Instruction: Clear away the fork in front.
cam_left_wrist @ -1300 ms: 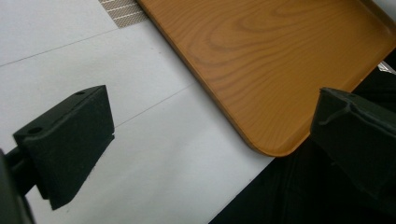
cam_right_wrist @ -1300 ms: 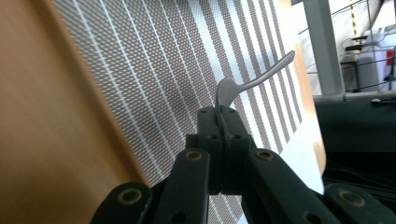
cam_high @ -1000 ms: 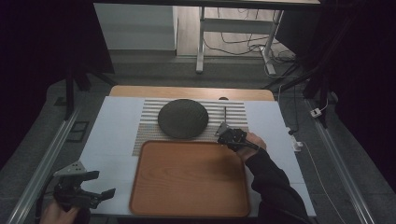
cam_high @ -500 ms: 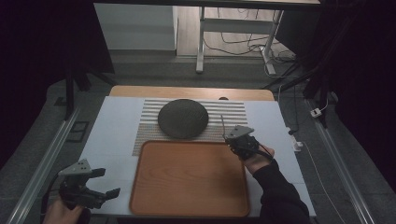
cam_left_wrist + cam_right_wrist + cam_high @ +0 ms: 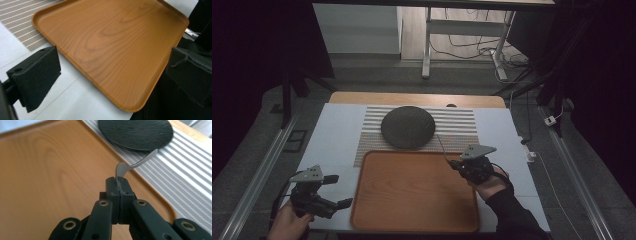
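Observation:
My right gripper (image 5: 456, 165) hangs over the right rim of the wooden tray (image 5: 412, 195), shut on a thin silvery metal utensil (image 5: 443, 149). In the right gripper view the pads (image 5: 111, 185) pinch one end of the utensil (image 5: 135, 163), and its curved free end points toward the dark round plate (image 5: 136, 132). That plate (image 5: 408, 126) rests on a striped mat (image 5: 459, 125) behind the tray. My left gripper (image 5: 339, 190) stands open at the table's front left. The tray's near corner (image 5: 125, 100) lies ahead of its two spread jaws, with nothing between them.
A white sheet (image 5: 334, 135) covers the table under the tray and mat. A wooden strip (image 5: 362, 97) shows along its far edge. Metal rails (image 5: 259, 175) run down both sides, and cables lie on the floor at the far right.
My right gripper has come toward me from beside the plate to the tray's right rim, with the utensil in its grip. My left gripper has shifted a little right toward the tray.

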`<state>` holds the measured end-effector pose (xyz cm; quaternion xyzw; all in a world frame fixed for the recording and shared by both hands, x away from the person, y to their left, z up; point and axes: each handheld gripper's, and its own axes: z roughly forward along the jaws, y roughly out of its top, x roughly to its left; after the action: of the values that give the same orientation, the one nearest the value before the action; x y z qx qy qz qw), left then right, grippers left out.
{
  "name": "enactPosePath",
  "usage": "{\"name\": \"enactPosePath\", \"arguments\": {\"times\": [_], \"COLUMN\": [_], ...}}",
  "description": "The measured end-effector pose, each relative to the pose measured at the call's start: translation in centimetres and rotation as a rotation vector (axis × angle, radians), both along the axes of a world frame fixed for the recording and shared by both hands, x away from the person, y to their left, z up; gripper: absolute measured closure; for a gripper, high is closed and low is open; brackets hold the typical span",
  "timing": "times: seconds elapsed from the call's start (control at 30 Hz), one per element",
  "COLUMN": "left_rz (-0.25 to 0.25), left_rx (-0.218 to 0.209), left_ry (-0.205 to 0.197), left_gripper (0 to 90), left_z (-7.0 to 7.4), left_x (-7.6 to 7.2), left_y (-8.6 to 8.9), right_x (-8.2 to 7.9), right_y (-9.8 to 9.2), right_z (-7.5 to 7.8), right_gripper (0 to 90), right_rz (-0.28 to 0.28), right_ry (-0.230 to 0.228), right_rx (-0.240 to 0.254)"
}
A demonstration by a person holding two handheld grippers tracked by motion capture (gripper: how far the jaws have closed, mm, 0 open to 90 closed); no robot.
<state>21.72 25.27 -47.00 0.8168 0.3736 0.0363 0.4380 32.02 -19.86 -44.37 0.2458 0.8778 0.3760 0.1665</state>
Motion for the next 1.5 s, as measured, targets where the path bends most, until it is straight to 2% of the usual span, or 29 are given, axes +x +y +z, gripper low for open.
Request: {"name": "enactPosePath", "arguments": {"times": [0.23, 0.33, 0.47, 0.77, 0.9, 1.07, 1.13, 1.17, 1.2, 1.33, 1.37, 1.4, 1.43, 1.47, 1.5], "left_rz": [-0.065, -0.103, -0.149, -0.236, -0.294, -0.394, -0.429, -0.446, -0.470, -0.538, -0.558, -0.576, -0.594, -0.610, -0.646], "left_rx": [0.010, 0.033, 0.062, 0.112, 0.123, 0.150, 0.177, 0.190, 0.216, 0.251, 0.259, 0.258, 0.276, 0.281, 0.289], "left_ry": [0.007, 0.012, -0.009, -0.045, -0.069, -0.089, -0.098, -0.106, -0.121, -0.147, -0.153, -0.155, -0.164, -0.163, -0.161], "left_gripper": [0.0, 0.0, 0.0, 0.0, 0.0, 0.0, 1.1, 1.1, 1.8, 8.8, 16.3, 19.6, 19.6, 29.1, 29.1], "left_z": [0.3, 0.5, 0.9, 1.7, 2.2, 2.3, 2.2, 2.1, 2.0, 1.8, 1.8, 1.7, 1.6, 1.6, 1.5], "left_x": [1.5, 2.2, 3.1, 5.4, 6.3, 7.5, 7.8, 7.9, 8.1, 8.6, 8.7, 8.7, 8.8, 8.9, 8.9], "left_y": [-1.8, -2.9, -4.4, -7.8, -9.2, -11.3, -12.1, -12.6, -13.1, -14.2, -14.4, -14.6, -14.8, -15.0, -15.1], "right_x": [-1.9, -2.3, -3.2, -4.5, -4.9, -5.3, -5.5, -5.5, -5.5, -5.7, -5.8, -5.9, -5.9, -6.0, -6.0], "right_y": [-0.6, -0.7, -0.6, -0.2, 0.1, 0.6, 1.0, 1.0, 1.2, 1.6, 1.9, 2.0, 2.0, 2.1, 2.1], "right_z": [0.5, 0.6, 0.6, 0.7, 0.7, 0.6, 0.6, 0.6, 0.6, 0.6, 0.5, 0.6, 0.6, 0.5, 0.5], "right_gripper": [89.0, 89.1, 89.1, 89.0, 89.1, 89.1, 89.1, 89.1, 89.1, 89.1, 89.1, 89.1, 89.1, 89.1, 89.1], "right_rz": [0.065, 0.075, 0.126, 0.212, 0.249, 0.306, 0.340, 0.340, 0.355, 0.405, 0.433, 0.444, 0.444, 0.466, 0.466], "right_ry": [0.069, 0.083, 0.118, 0.162, 0.180, 0.200, 0.210, 0.210, 0.214, 0.231, 0.239, 0.243, 0.243, 0.249, 0.249], "right_rx": [0.093, 0.102, 0.142, 0.180, 0.205, 0.222, 0.221, 0.221, 0.226, 0.221, 0.222, 0.213, 0.213, 0.212, 0.212]}}
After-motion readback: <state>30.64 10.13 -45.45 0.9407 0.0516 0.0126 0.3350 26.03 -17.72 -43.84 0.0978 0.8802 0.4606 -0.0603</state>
